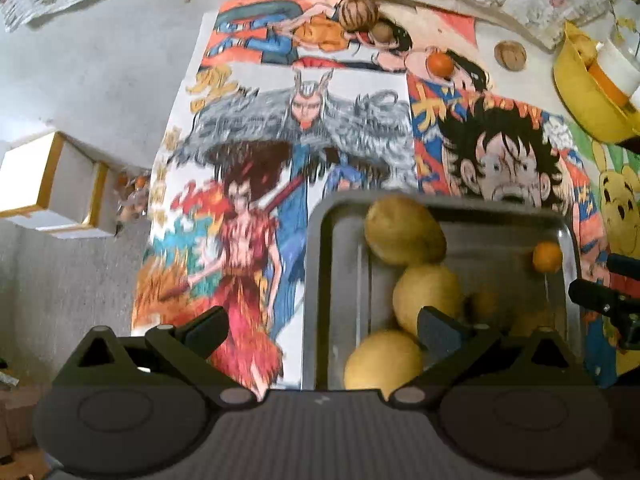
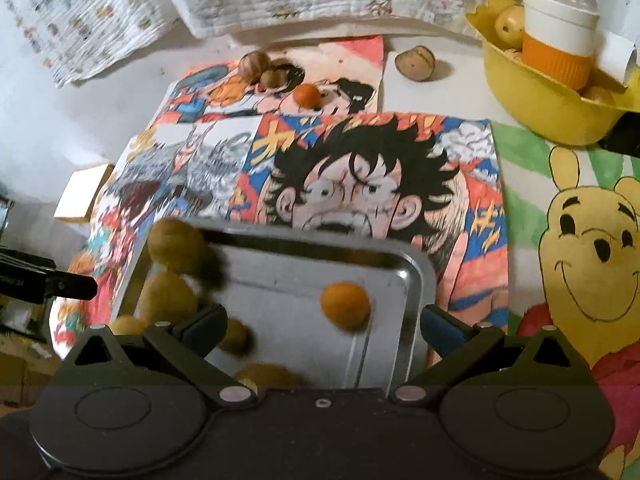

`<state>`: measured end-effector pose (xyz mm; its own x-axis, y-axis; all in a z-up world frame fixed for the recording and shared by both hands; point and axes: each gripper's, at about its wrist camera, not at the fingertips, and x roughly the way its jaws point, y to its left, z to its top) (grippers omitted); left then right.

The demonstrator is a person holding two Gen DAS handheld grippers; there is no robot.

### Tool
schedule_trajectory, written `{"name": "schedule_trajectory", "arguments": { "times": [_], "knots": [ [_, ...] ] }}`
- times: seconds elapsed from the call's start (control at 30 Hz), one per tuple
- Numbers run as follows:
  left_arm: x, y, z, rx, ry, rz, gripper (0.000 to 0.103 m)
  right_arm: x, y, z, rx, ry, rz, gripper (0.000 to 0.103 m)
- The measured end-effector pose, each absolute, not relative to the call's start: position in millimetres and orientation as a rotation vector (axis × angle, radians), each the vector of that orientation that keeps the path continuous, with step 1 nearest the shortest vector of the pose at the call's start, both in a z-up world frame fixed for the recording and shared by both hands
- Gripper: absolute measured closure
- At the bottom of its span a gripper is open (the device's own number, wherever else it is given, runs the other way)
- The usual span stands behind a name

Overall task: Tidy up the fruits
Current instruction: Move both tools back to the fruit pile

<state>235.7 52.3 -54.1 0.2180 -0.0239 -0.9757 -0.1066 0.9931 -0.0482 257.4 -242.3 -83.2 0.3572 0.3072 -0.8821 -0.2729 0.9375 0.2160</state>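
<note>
— What do you see at the tray?

— My left hand-held gripper (image 1: 322, 330) is spread wide and holds nothing; it is over the left rim of the metal tray (image 2: 416, 276). My right hand-held gripper (image 2: 322, 330) is also spread, empty, above the tray.

— And the fruits?

— Several yellow-green fruits (image 1: 404, 230) lie at the tray's left side, one small orange fruit (image 2: 345, 305) is apart from them. Another orange one (image 2: 307, 95) lies on the tabletop (image 2: 48, 120), far.

My left tongs (image 1: 322, 326) hide the tray's (image 1: 316, 280) near edge; the fruit (image 2: 176, 246) at ten o'clock is blurred, and the bowl (image 1: 580, 92) is cut off.
</note>
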Motion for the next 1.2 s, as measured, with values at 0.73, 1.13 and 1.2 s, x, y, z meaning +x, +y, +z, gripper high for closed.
{"name": "schedule_trajectory", "arguments": {
  "times": [0.73,1.13,1.2],
  "knots": [
    [339.7,47.1,-66.7,-0.157,1.181,-0.151,0.001,320.5,-224.5,-83.2,0.111,1.013,0.228,0.001],
    [389.0,16.3,-80.1,-0.055,1.052,-0.326,0.001,421.3,-228.4,-62.7,0.244,0.924,0.091,0.001],
    [397.7,6.9,-81.6,-0.010,1.015,-0.350,0.001,435.2,-226.3,-64.3,0.228,0.912,0.083,0.001]
  ]
}}
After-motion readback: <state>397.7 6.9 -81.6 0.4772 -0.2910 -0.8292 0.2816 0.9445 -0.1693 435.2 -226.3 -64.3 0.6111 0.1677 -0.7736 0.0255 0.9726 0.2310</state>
